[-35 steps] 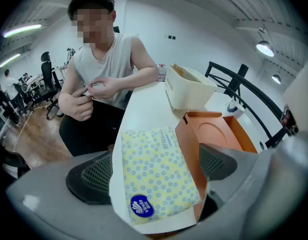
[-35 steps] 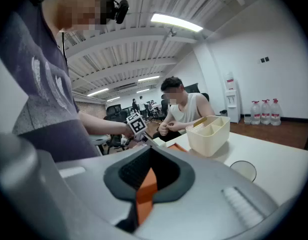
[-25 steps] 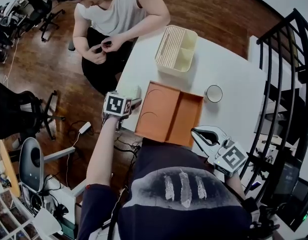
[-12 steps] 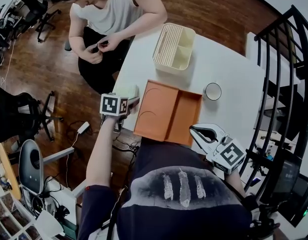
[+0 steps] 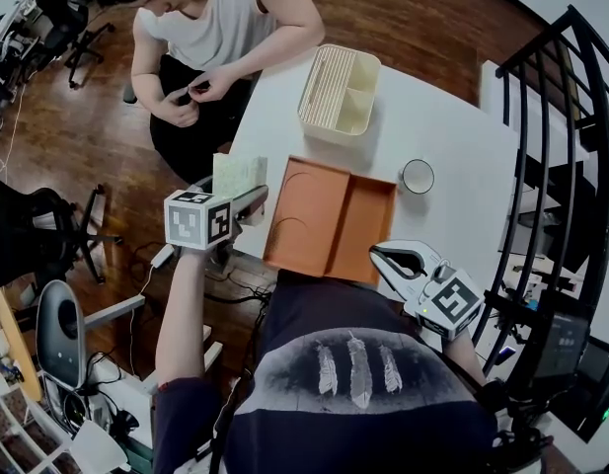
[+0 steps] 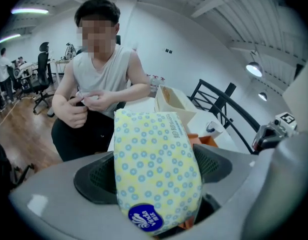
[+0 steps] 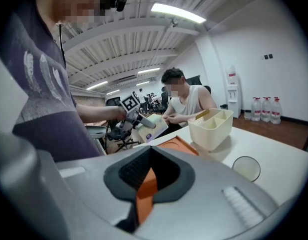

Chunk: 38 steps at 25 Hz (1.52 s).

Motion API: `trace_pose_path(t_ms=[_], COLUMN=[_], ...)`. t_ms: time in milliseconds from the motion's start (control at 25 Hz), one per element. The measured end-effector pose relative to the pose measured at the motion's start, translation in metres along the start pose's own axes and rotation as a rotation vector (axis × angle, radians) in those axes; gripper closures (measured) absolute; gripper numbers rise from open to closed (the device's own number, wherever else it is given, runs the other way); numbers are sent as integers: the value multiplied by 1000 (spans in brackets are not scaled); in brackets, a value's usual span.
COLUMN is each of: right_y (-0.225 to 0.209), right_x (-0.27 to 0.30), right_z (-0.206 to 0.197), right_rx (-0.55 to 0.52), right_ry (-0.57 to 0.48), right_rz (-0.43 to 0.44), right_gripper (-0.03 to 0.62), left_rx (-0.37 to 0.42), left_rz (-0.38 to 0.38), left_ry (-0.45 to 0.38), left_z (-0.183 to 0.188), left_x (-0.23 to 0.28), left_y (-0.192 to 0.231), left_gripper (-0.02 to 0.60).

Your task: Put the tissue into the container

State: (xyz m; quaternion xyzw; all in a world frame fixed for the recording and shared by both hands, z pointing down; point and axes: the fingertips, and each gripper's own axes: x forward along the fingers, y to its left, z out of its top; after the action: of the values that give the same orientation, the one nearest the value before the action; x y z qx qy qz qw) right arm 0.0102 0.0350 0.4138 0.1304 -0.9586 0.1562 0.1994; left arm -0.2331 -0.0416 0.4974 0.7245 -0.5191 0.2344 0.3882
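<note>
The tissue pack (image 6: 154, 169), yellow with blue dots, stands upright between the pads of my left gripper (image 6: 156, 176), which press on both its sides. In the head view the pack (image 5: 238, 174) is lifted off the white table's left edge, with the left gripper (image 5: 247, 200) below it. The cream container (image 5: 339, 95) with its compartments stands at the far side of the table, well away from the pack. My right gripper (image 5: 395, 258) hovers at the near table edge, shut and holding nothing; its jaws (image 7: 149, 171) meet in its own view.
An orange tray (image 5: 329, 220) lies on the table (image 5: 452, 146) between both grippers. A round cup (image 5: 418, 177) sits right of the tray. A person in a white top (image 5: 220, 28) sits at the far left corner. A black railing (image 5: 570, 117) runs along the right.
My left gripper has lifted the tissue pack off the table edge and drawn it left and toward me. The pack now stands upright in the jaws. The right gripper barely moved.
</note>
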Motion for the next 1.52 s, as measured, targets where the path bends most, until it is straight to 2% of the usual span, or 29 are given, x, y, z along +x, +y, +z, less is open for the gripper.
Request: trace_pose_path(t_ms=[120, 280, 440, 560, 760, 1040, 1280, 1520], right_y=[0, -4, -13, -19, -23, -26, -29, -38], right_x=[-1, -8, -22, -33, -48, -69, -84, -101], right_z=[2, 1, -3, -9, -23, -39, -45, -53], right_rx=[-9, -12, -2, 6, 22, 34, 20, 18], right_ry=[-5, -15, -18, -15, -13, -7, 5, 14], right_rz=[-6, -38, -85, -114, -134, -116, -86, -70], right_gripper=[591, 591, 591, 591, 591, 591, 591, 591], left_rx=[1, -27, -72, -76, -121, -85, -57, -36], left_rz=[-84, -252, -395, -434, -424, -361, -235, -181], left_ry=[-90, -158, -119, -67, -11, 64, 69, 50], left_z=[23, 39, 29, 15, -9, -41, -62, -57], left_x=[-22, -32, -8, 17, 51, 95, 121, 130], left_y=[-36, -104, -166, -197, -224, -255, -243, -247], left_gripper=[126, 126, 125, 124, 121, 117, 111, 109])
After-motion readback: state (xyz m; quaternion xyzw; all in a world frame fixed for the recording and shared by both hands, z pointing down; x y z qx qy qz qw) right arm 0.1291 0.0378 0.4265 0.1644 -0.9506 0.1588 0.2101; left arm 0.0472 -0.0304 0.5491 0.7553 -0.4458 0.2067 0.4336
